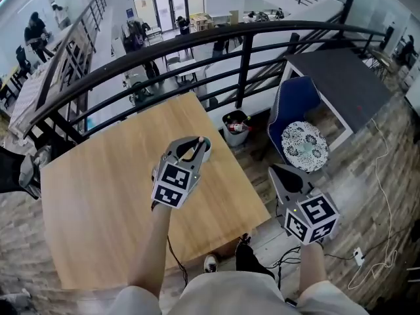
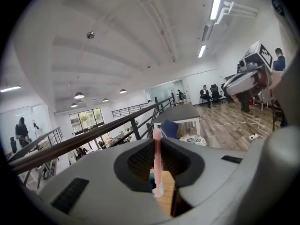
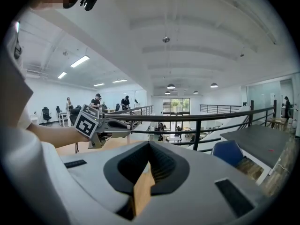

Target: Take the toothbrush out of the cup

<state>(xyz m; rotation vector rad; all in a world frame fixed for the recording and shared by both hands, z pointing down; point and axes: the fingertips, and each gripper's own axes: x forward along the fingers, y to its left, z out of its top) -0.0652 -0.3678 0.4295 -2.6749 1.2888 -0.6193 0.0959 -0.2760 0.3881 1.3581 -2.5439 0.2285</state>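
Observation:
My left gripper [image 1: 195, 144] is over the right part of the wooden table [image 1: 98, 202], shut on a thin pink toothbrush [image 2: 157, 161]. In the left gripper view the toothbrush stands upright between the closed jaws, with a bit of blue below it. In the head view a pale cup [image 1: 207, 148] shows just past the left gripper's tip, mostly hidden by it. Whether the brush end is still inside the cup cannot be told. My right gripper [image 1: 275, 170] hangs off the table's right corner, shut and holding nothing. Its own view shows the left gripper [image 3: 101, 125] to the left.
A black railing [image 1: 243, 64] runs behind the table, with a lower floor beyond it. To the right stand a blue chair [image 1: 295, 104] with a patterned cushion [image 1: 304, 146] and a dark table [image 1: 341, 77]. A bin [image 1: 235, 127] sits by the railing. Cables [image 1: 384, 195] trail on the floor.

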